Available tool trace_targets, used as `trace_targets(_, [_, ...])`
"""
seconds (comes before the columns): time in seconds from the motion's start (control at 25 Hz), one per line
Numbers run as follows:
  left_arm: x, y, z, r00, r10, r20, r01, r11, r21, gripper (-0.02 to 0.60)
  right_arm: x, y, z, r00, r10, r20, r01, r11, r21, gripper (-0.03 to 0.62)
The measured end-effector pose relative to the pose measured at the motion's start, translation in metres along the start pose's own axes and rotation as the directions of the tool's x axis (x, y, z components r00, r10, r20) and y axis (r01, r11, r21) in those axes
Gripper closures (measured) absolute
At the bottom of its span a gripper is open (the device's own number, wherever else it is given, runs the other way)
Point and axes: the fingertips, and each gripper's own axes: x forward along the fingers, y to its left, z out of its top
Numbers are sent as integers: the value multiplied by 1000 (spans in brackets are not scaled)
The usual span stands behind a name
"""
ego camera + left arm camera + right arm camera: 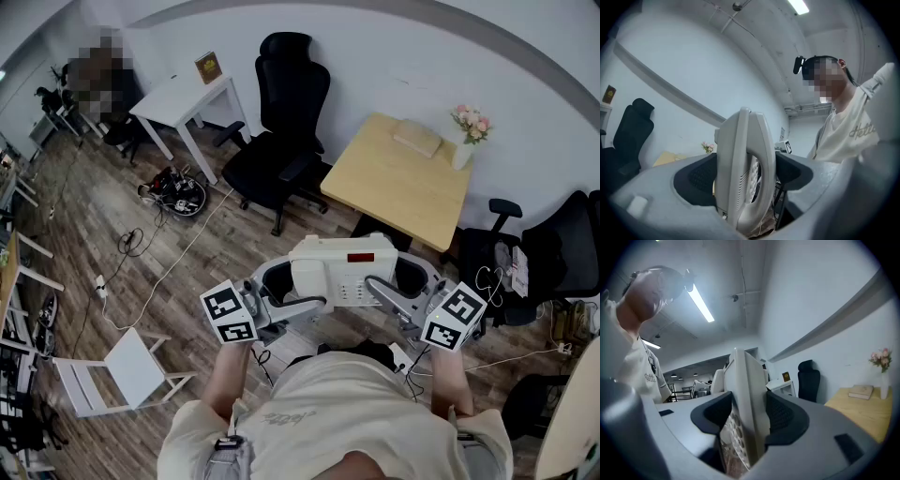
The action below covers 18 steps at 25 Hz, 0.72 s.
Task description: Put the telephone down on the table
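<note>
A white desk telephone (342,267) with a red display hangs in the air in front of the person, keypad up, held from both sides. My left gripper (279,284) is shut on its left end and my right gripper (405,281) on its right end. In the left gripper view the telephone (745,173) stands edge-on between the dark pads (696,180), which press on it. The right gripper view shows the telephone (745,399) clamped the same way between that gripper's pads (785,416). The light wooden table (403,178) lies just beyond the telephone.
On the table's far side are a book (417,138) and a vase of flowers (469,131). A black office chair (281,122) stands left of the table and a white desk (183,98) further left. More black chairs (562,244) are at the right. Cables and a white chair (131,370) are on the floor.
</note>
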Motion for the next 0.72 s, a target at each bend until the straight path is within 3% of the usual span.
trace_targets(0.72, [-39,31,7,997,-26,74,30,998,-52,204,45,7,-11,998,-25,-50,28,998,55,379])
